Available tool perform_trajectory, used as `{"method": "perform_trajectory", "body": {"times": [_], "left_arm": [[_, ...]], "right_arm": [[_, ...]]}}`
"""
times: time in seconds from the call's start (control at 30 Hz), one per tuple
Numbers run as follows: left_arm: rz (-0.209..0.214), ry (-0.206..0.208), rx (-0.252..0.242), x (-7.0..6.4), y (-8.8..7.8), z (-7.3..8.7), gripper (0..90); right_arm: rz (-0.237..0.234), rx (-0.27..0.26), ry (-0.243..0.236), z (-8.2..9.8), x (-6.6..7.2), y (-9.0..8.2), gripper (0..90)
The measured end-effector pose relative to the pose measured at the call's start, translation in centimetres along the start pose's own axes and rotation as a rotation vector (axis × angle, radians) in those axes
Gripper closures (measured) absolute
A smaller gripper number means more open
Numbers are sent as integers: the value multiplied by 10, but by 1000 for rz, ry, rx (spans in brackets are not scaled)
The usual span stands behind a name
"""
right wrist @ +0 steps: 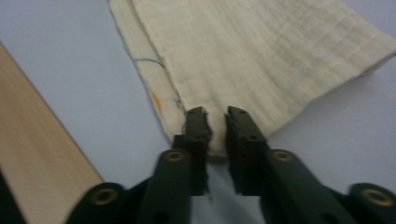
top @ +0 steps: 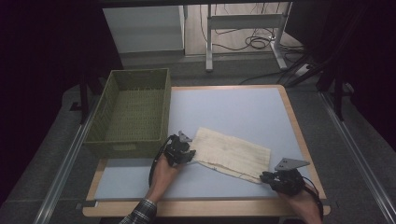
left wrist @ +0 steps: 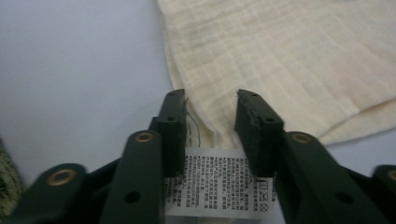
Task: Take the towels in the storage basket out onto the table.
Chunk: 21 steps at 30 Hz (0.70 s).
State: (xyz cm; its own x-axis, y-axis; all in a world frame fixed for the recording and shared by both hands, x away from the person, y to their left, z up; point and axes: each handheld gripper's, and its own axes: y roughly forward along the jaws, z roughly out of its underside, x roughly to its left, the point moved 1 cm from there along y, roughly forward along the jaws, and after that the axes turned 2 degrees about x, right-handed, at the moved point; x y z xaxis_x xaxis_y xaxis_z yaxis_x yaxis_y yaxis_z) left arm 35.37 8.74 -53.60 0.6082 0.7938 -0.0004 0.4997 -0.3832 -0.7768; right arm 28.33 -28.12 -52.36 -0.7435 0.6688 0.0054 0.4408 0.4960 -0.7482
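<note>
Here I am at the tabletop (top: 243, 105), light blue-grey surface with a wooden rim, and the cream cloth (top: 232, 154) lies folded in the lower middle of the high view. It's a long strip, and its long axis runs on a slant from upper left down to lower right, one short end toward the basket, the other toward the frame's lower right.

My left hand-held gripper (top: 181, 150) sits at the cloth's upper-left end. In the left gripper view the left hand-held gripper (left wrist: 210, 109) has its jaws apart, with the cloth's corner and a white printed care label (left wrist: 219, 184) lying between them; the pads stand clear of the fabric on both sides. A loose dark thread trails beside the left jaw.

My right hand-held gripper (top: 279, 179) is at the lower-right end. In the right gripper view the right hand-held gripper (right wrist: 215, 114) has its jaws drawn close on the cloth's (right wrist: 261, 60) corner, a narrow fold of fabric pinched between them. The hem shows a bit of green and orange stitching to the left of the jaws.

The green woven basket (top: 108, 139) sits at the left of the high view, hanging over the tabletop's left edge, just beside my left hand (top: 163, 172).
</note>
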Motion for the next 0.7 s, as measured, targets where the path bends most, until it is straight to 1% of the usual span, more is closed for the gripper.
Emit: {"method": "perform_trajectory", "body": {"times": [0.03, 0.07, 0.1, 0.13, 0.17, 0.2, 0.23, 0.27, 0.3, 0.33, 0.37, 0.4, 0.43, 0.47, 0.5, 0.53, 0.57, 0.6, 0.63, 0.67, 0.7], "left_arm": [[-5, 8, -3, 0, 0, 0, 749], [-15, 18, -6, -1, 0, 0, 805], [-17, 28, -13, -1, -1, -1, 860], [-16, 27, -18, 0, -1, -2, 871], [-22, 34, -19, 0, -2, -3, 879], [-35, 38, -27, 1, -4, -4, 884], [-39, 38, -32, 2, -5, -5, 887], [-48, 38, -47, 4, -7, -8, 888], [-48, 38, -47, 4, -7, -8, 888], [-62, 38, -55, 5, -10, -11, 885], [-62, 38, -55, 5, -10, -11, 882], [-67, 37, -45, 5, -11, -11, 882], [-75, 43, -27, 6, -10, -11, 876], [-89, 48, -3, 5, -7, -10, 858], [-89, 48, -3, 5, -7, -10, 853], [-94, 43, 0, 6, -6, -9, 831], [-94, 36, -1, 6, -5, -8, 831], [-87, 22, -12, 7, -4, -8, 801], [-84, 13, -17, 8, -5, -8, 766], [-85, 8, -22, 9, -6, -9, 740], [-84, 2, -30, 10, -6, -11, 696]], "right_arm": [[13, -4, -7, 0, 1, 0, 853], [15, 0, -5, -1, 1, 0, 861], [11, -1, -3, -2, 1, -2, 866], [12, -5, -8, -3, 2, -4, 868], [15, -7, -11, -5, 3, -6, 869], [19, -12, -20, -7, 4, -9, 869], [17, -23, -25, -10, 6, -14, 869], [8, -36, -31, -13, 9, -19, 867], [8, -36, -31, -13, 9, -19, 867], [-10, -40, -38, -16, 14, -21, 865], [-10, -40, -38, -16, 14, -21, 865], [-20, -36, -37, -16, 15, -21, 864], [-38, -27, -38, -15, 18, -18, 863], [-59, -11, -40, -13, 22, -12, 861], [-59, -11, -40, -13, 22, -12, 861], [-77, 16, -38, -8, 24, -4, 852], [-77, 16, -38, -8, 24, -4, 852], [-83, 23, -35, -7, 24, -2, 839], [-86, 22, -29, -5, 24, -1, 802], [-92, 12, -20, -5, 22, -3, 779], [-98, -5, -10, -7, 20, -6, 755]]}}
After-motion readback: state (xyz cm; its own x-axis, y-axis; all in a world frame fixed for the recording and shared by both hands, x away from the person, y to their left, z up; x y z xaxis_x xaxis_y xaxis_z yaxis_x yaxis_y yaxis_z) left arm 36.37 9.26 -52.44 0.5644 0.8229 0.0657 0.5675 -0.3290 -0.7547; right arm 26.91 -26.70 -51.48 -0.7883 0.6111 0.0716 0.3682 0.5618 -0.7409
